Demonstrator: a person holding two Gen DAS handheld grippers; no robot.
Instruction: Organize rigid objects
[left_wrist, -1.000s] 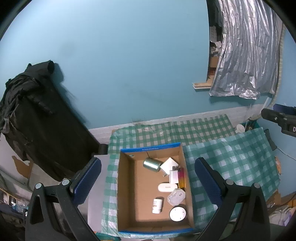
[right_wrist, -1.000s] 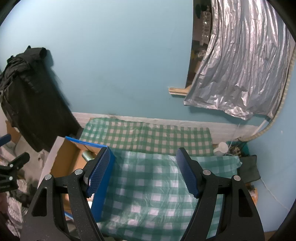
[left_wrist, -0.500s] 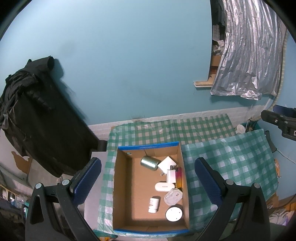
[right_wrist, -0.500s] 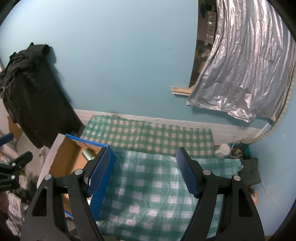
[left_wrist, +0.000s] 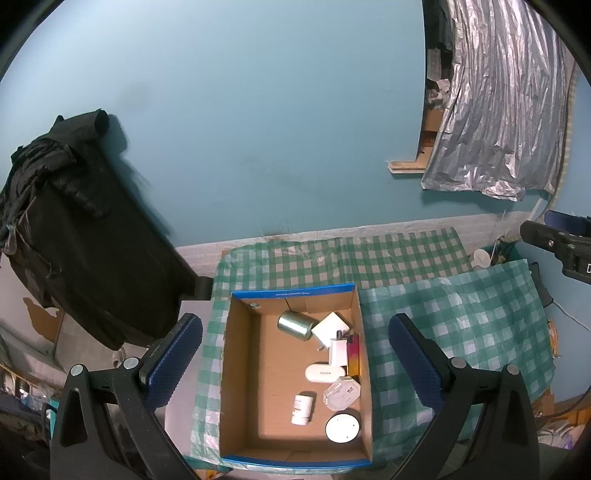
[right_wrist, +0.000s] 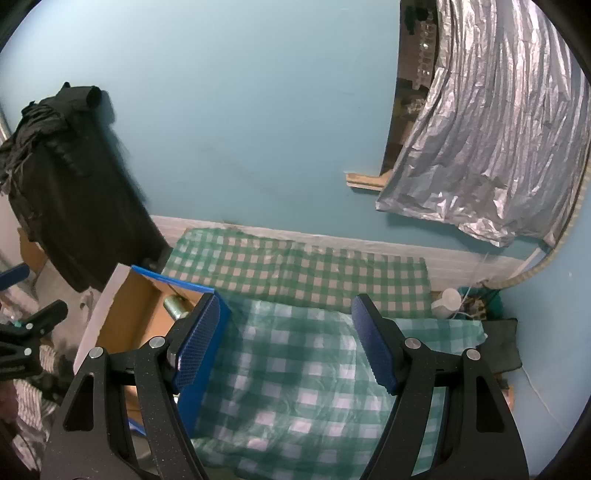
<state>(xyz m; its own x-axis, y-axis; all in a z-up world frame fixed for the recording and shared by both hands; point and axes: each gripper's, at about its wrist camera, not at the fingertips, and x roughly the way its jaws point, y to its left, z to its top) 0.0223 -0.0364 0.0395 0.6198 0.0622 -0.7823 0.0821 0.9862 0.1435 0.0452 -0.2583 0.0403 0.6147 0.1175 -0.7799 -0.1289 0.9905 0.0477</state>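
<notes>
Both units held high above the work area, tilted down at it. Left hand-held gripper (left_wrist: 295, 363): jaws spread wide, nothing between the pads. Right hand-held gripper (right_wrist: 286, 341): jaws likewise apart and empty, only green checked cloth (right_wrist: 295, 369) showing in the gap.

Task items all lie inside the open cardboard box (left_wrist: 240, 369), bunched along its right wall; the left half of the box floor is bare. Far to near: metal can (left_wrist: 293, 325) on its side, long axis running across the box toward the near right; white adapter (left_wrist: 330, 325) touching it; a white charger (left_wrist: 338, 350) beside a red-yellow slim item (left_wrist: 352, 354) against the wall; white oval case (left_wrist: 321, 373), long axis across the box; clear faceted container (left_wrist: 341, 394); small white bottle (left_wrist: 302, 404) lying with its long axis pointing away from the camera; round white disc (left_wrist: 342, 427) in the near right corner.

Key relation: the box sits directly below and ahead of the left unit, framed between its fingers, items off to the right of its centre line. From the right unit the box lies off to the left, only its corner and the can (right_wrist: 175, 306) visible past the left finger.

Judgement: left hand is the nearer one for a pick. The bottle or the oval case looks easiest; the wall-side items leave little finger room
</notes>
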